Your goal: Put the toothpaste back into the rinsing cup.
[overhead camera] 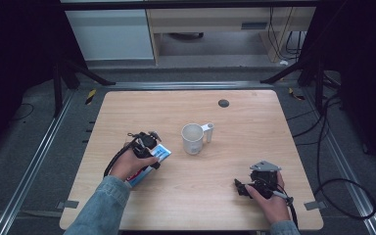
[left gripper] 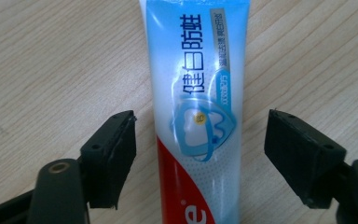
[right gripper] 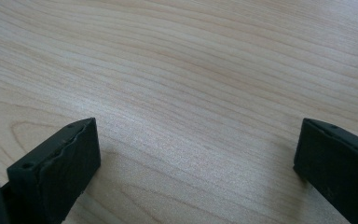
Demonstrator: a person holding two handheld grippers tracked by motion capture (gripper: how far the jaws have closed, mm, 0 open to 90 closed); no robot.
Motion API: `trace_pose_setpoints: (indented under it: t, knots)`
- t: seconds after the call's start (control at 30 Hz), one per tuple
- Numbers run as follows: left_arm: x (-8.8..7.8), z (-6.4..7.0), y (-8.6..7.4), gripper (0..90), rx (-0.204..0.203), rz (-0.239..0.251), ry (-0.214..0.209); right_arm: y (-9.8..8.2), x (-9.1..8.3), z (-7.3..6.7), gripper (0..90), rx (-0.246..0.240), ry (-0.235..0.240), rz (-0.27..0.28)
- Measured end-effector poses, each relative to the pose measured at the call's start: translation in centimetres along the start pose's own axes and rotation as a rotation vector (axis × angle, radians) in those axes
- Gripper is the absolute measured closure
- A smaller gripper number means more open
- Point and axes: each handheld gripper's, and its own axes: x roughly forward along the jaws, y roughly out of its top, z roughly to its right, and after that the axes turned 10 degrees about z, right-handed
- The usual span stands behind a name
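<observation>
My right tool (overhead camera: 240, 188) sits nearest to me, at the near right of the bench (overhead camera: 235, 112), held low in my right hand (overhead camera: 269, 198); in the right gripper view its jaws stand wide apart with bare wood grain between them, so it is released and grips nothing; my left tool (overhead camera: 152, 155) is a little farther off at the near left, held in my left hand (overhead camera: 132, 165), and it straddles the toothpaste tube (left gripper: 198, 107); the tube lies flat on the bench, angled from near left to far right in the high view, its red part towards me and its pale blue part with printed characters and a tooth emblem pointing away; in the left gripper view one jaw stands on each side of the tube, and a strip of wood shows between each pad and the tube, so the pads are not pressing and this tool is still unclenched; farther on, near the middle of the bench and to the right of the tube, stands a white mug (overhead camera: 193, 138), upright and apart from the tube; just beside the mug on its right stands a small white upright piece (overhead camera: 208, 131), and I cannot tell whether it touches the mug; beyond that, near the far edge, is a dark round disc (overhead camera: 223, 103) set in the benchtop.
</observation>
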Motion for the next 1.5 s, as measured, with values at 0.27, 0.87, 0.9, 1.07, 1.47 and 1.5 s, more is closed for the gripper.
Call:
trace_pose_setpoints:
  t: [0.27, 0.87, 0.9, 1.07, 1.47, 1.5]
  knots:
    - [0.5, -0.1, 0.6, 29.2, 0.026, -0.042, 0.01, 0.0, 0.0, 0.1, 0.6, -0.006, 0.005, -0.001]
    - [1.0, -0.3, 0.3, 43.6, 0.017, -0.043, -0.019, 0.0, -0.1, 0.1, 0.7, -0.007, 0.008, -0.002]
    - [1.0, -0.3, 0.3, 44.2, 0.019, -0.042, -0.017, 0.0, -0.1, 0.1, 0.6, -0.008, 0.008, -0.001]
    - [1.0, -0.3, 0.2, 46.8, 0.019, -0.042, -0.029, 0.0, -0.1, 0.1, 0.6, -0.008, 0.007, -0.001]
    - [0.0, 0.1, -0.2, 67.0, 0.05, 0.006, -0.029, 0.0, -0.1, 0.2, 0.6, -0.01, 0.014, -0.001]
    - [0.0, 0.1, -0.3, 68.3, 0.051, 0.011, -0.027, 0.0, -0.1, 0.2, 0.6, -0.012, 0.014, -0.001]
